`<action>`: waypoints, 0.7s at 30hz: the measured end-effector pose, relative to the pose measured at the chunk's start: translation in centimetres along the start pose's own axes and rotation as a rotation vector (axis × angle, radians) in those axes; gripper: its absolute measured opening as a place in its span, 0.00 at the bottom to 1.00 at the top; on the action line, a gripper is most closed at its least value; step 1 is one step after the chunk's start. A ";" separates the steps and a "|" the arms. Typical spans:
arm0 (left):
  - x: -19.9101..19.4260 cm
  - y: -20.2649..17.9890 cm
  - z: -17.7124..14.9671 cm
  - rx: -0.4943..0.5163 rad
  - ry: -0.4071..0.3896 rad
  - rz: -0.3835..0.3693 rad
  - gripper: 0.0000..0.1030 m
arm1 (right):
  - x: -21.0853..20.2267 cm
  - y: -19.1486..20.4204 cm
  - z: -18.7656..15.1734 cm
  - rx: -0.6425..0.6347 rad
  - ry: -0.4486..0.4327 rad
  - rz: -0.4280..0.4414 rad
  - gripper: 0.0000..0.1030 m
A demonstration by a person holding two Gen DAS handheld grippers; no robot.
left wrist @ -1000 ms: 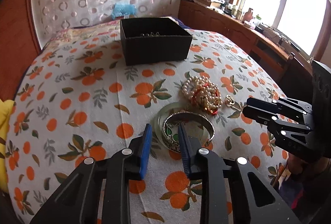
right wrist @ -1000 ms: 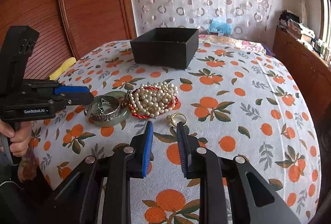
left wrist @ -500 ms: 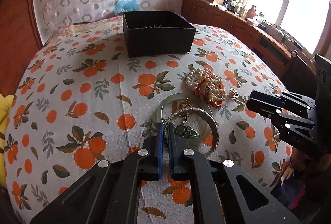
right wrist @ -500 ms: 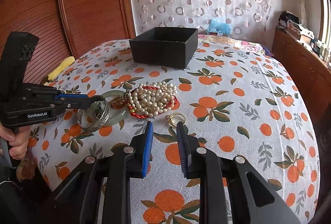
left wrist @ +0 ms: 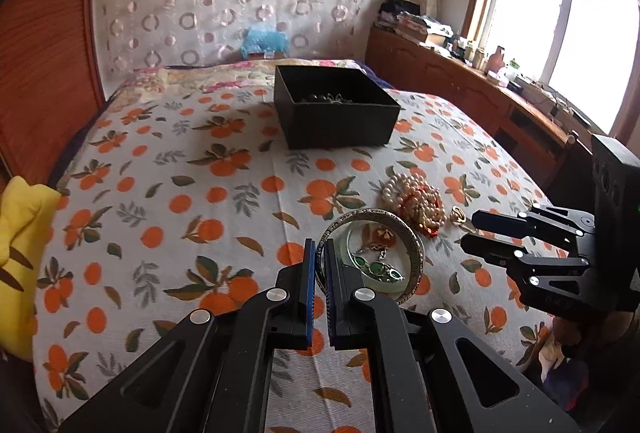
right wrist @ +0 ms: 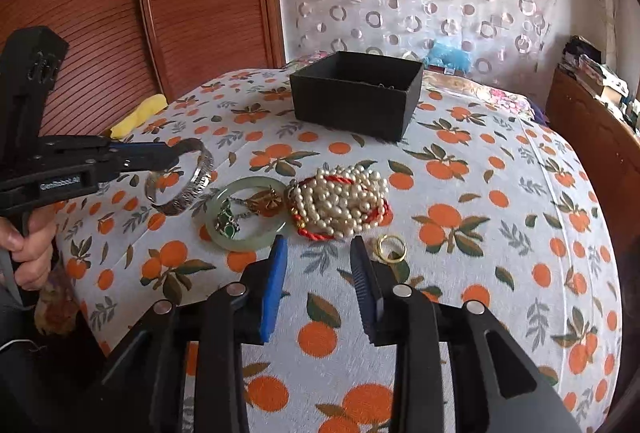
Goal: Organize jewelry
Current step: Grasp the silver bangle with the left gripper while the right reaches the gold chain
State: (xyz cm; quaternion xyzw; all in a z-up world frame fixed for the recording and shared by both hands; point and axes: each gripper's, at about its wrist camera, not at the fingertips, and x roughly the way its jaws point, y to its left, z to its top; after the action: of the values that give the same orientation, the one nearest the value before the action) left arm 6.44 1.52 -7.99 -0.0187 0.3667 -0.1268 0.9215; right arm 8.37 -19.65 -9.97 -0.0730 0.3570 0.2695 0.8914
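Right wrist shows L tongs clamping silver bangle off cloth; R tongs opening, empty.

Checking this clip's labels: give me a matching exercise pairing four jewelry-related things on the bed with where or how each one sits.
Things:
1. silver bangle
2. jade bangle
3. gold ring
4. black box

States:
A. flat on the bedspread with a green pendant lying inside its ring
B. at the far end of the bed, open, no lid on it
C. clamped by its rim in the left gripper, raised off the cloth
D. alone on the cloth, just beyond the right gripper, whose jaws are opening with nothing between them

Pairs: 1-C, 2-A, 3-D, 4-B
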 end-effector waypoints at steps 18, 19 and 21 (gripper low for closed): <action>0.0 0.0 -0.8 -0.018 -0.015 -0.008 0.03 | 2.6 2.5 3.1 -0.098 0.026 0.016 0.34; 0.0 0.0 -0.8 -0.018 -0.015 -0.007 0.03 | 2.8 2.7 3.3 -0.109 0.025 0.013 0.34; 0.0 0.1 -0.8 -0.017 -0.015 -0.008 0.03 | 2.9 2.9 3.6 -0.117 0.024 0.008 0.34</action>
State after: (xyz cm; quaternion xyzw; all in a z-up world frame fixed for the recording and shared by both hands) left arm 5.92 1.69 -8.55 -0.0291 0.3609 -0.1270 0.9234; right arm 10.72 -14.78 -9.12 -0.1269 0.3514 0.2926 0.8802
